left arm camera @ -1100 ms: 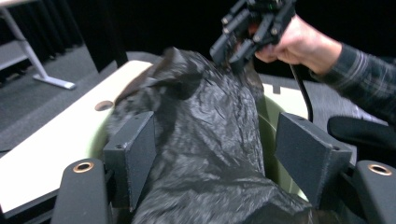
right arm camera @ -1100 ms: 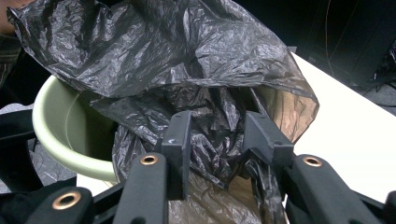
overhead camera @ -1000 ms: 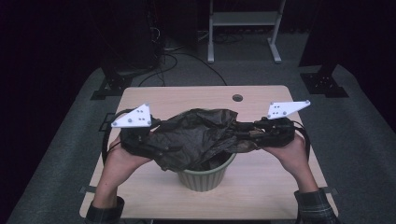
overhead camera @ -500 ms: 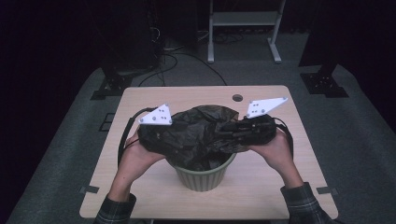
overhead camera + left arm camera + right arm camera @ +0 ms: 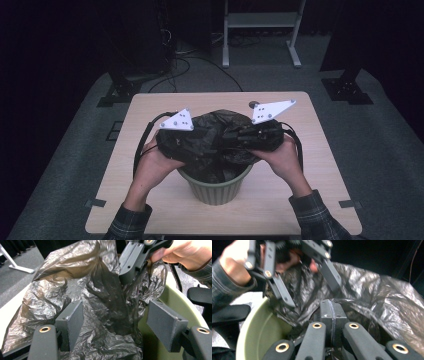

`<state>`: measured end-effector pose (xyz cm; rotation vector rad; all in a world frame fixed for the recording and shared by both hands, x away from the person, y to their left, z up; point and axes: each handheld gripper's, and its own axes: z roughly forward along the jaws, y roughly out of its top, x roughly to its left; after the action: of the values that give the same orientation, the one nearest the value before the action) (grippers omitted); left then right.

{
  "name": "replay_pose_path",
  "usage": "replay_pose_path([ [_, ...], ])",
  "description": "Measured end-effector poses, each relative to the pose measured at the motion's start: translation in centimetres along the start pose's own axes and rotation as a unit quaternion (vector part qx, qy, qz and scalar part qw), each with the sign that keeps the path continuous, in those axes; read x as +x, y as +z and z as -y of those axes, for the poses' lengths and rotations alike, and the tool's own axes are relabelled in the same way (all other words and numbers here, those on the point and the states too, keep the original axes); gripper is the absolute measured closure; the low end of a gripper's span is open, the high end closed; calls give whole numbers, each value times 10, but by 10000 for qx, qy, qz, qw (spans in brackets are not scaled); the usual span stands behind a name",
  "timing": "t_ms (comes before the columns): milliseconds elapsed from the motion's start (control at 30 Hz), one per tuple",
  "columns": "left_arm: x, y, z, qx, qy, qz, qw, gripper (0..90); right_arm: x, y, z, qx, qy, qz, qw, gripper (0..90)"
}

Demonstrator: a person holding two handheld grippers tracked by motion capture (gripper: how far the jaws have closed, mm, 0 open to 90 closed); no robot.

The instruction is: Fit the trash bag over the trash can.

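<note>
High view: both hands reach in from below, palms inward, over one green bin [image 5: 216,186] mid-bench [image 5: 320,165]. One black bag [image 5: 210,145] bunched over its rim. Left gripper [image 5: 176,142] and right gripper [image 5: 240,136] face each other across it.

Left gripper view: jaws spread, bag film lying between the pads, not pressed.

Right gripper view: jaws have just been closing, now clenched together, a fold of bag pinched at the seam. No writing legible.

No legible text or labels anywhere
</note>
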<state>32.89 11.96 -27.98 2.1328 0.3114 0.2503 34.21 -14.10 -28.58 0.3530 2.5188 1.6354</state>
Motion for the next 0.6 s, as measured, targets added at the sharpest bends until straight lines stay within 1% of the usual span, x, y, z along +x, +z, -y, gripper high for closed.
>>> replay_pose_path([
  [33, 0, 3, -1, -11, -14, 7, 10000, 288, 1, 0, -3, -75, -7, -44, 10000, 898],
  [100, 0, 5, -1, -12, 4, 41, 10000, 310, 3, 0, -6, -101, -42, -39, 9999, 898],
  [133, 0, 6, -1, -15, -11, 38, 10000, 310, 3, 0, -6, -101, -42, -39, 9999, 898],
  [167, 1, 7, -2, 12, 19, 38, 10000, 313, 3, 0, -7, -117, -62, -29, 9999, 898],
  [200, 1, 8, -2, 27, 33, 46, 10000, 343, 3, 1, -8, -141, -73, -51, 9999, 898],
  [267, 2, 9, -3, 32, 35, -27, 10000, 352, 4, 1, -8, -133, -81, -39, 9999, 898],
  [367, 3, 11, -4, 16, 13, -78, 10000, 418, 3, 2, -7, -164, -57, -34, 9998, 898],
  [400, 4, 11, -4, 54, 29, -96, 9999, 462, 3, 1, -7, -172, -67, -28, 9998, 898],
  [600, 8, 10, -3, 98, -21, -187, 9998, 828, 4, -3, -6, -236, -64, -62, 9997, 898],
])
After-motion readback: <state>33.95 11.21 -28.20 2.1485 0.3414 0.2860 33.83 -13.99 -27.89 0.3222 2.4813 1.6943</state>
